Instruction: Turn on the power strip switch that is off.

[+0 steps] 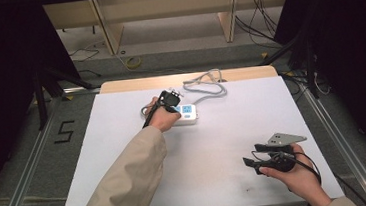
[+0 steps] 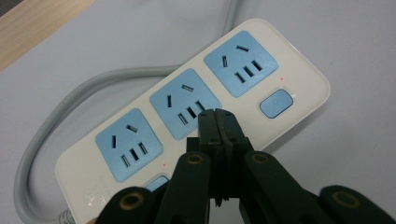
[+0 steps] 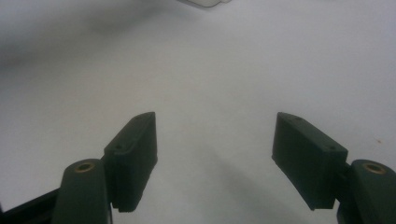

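Left gripper view: left gripper [image 2: 216, 114], jaws together, over power strip [image 2: 196, 112].

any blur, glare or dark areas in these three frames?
High view: both side edges fall to black, while the white table sheet is evenly lit. Left gripper view: the white power strip with blue sockets is sharp, without glare. Right gripper view: the open black jaws look soft, casting faint shadows.

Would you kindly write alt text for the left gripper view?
The left gripper, jaws shut with nothing between them, points down at a white power strip with three blue sockets and a blue button. Its grey cable curves across the white table.
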{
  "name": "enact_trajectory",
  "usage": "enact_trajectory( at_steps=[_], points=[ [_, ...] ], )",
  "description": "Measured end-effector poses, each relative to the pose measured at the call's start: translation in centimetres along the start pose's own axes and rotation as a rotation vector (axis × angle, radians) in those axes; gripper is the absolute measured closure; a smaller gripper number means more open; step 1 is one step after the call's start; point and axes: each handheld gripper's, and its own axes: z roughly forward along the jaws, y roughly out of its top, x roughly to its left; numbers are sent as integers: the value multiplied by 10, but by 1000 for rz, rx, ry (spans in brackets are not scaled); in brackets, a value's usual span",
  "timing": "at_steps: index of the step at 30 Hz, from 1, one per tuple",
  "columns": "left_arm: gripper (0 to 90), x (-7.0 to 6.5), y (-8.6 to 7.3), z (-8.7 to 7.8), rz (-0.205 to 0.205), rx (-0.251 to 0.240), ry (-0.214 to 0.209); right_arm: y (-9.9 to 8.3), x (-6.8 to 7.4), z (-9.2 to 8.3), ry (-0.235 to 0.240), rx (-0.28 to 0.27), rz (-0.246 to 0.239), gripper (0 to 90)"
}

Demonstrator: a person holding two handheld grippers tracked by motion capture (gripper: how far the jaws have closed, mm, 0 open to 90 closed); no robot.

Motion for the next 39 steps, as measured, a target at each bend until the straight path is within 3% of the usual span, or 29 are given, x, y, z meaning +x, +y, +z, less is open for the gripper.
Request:
enact_trajectory(
  at_steps=[10, 13, 28, 39],
  points=[
    [900, -5, 4, 2, 30, 32, 25, 0, 0, 0, 1, 4, -3, 313],
    [900, -3, 3, 2, 16, 31, 16, 0, 1, 0, 1, 2, -1, 313],
    [900, -5, 3, 4, 34, 42, 23, 0, 1, -1, 1, 1, 2, 313],
    [900, -3, 2, 3, 23, 32, 9, 0, 1, 0, 1, 3, 0, 313]
  ],
)
